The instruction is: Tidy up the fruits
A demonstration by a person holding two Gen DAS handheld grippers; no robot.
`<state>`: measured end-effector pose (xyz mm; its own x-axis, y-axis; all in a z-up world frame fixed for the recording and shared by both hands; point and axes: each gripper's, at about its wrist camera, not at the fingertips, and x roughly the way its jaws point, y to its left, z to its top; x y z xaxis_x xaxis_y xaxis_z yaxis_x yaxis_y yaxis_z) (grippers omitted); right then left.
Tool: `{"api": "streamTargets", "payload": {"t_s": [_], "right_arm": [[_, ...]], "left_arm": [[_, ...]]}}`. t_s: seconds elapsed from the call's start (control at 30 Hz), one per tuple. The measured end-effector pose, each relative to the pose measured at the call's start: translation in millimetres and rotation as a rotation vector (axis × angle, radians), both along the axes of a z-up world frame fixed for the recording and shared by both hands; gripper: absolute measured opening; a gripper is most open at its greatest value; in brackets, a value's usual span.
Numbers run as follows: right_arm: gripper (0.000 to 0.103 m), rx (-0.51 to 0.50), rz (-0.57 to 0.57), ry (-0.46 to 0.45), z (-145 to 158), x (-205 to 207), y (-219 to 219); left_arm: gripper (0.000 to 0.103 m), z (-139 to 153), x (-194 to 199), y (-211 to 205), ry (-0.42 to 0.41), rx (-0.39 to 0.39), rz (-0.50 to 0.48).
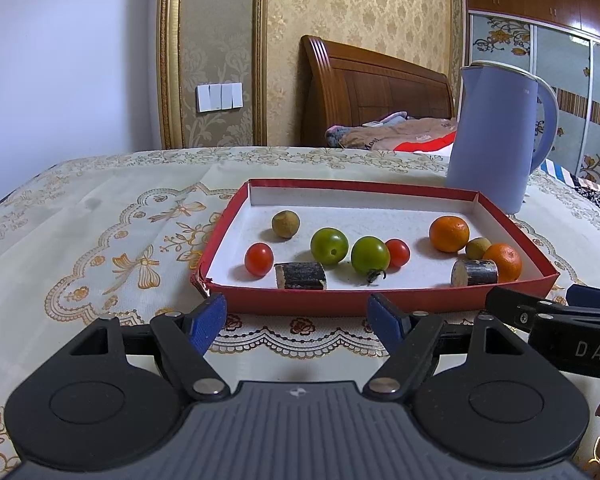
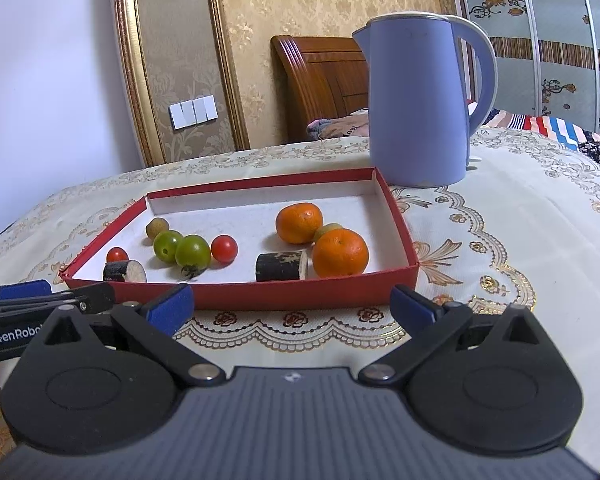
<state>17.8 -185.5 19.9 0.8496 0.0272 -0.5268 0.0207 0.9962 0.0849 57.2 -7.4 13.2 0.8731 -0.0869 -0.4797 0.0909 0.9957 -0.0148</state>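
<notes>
Both grippers — left gripper (image 1: 294, 316) and right gripper (image 2: 292, 306) — hover before the red tray (image 2: 300, 294), fingers spread and empty. Fruits lie mixed inside the tray: mandarins (image 2: 340, 253) toward the kettle (image 2: 416, 100), green tomatoes (image 1: 329, 246) mid-tray. Judged best: descend vertically, pinching one fruit gently.
</notes>
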Motion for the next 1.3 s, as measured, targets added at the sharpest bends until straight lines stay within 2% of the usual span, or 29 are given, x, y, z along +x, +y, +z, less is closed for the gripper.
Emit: {"api": "streamTargets", "payload": {"t_s": [0.87,1.03,1.13,1.3], "right_arm": [[0.103,0.0,0.009,0.017,-2,1,1],[0.103,-0.021,0.043,0.053,-5,1,7],[0.103,-0.031,0.057,0.062,-6,-3,9],[0.103,-0.023,0.059,0.075,-8,-3,8]], "left_arm": [[0.077,-1,-1,0,0.005,0.001,-0.005],[0.077,-4,-6,3,0.041,-0.015,-0.036],[0.077,-6,-11,2,0.048,0.004,-0.049],[0.078,-8,-10,2,0.068,-0.002,-0.038]]}}
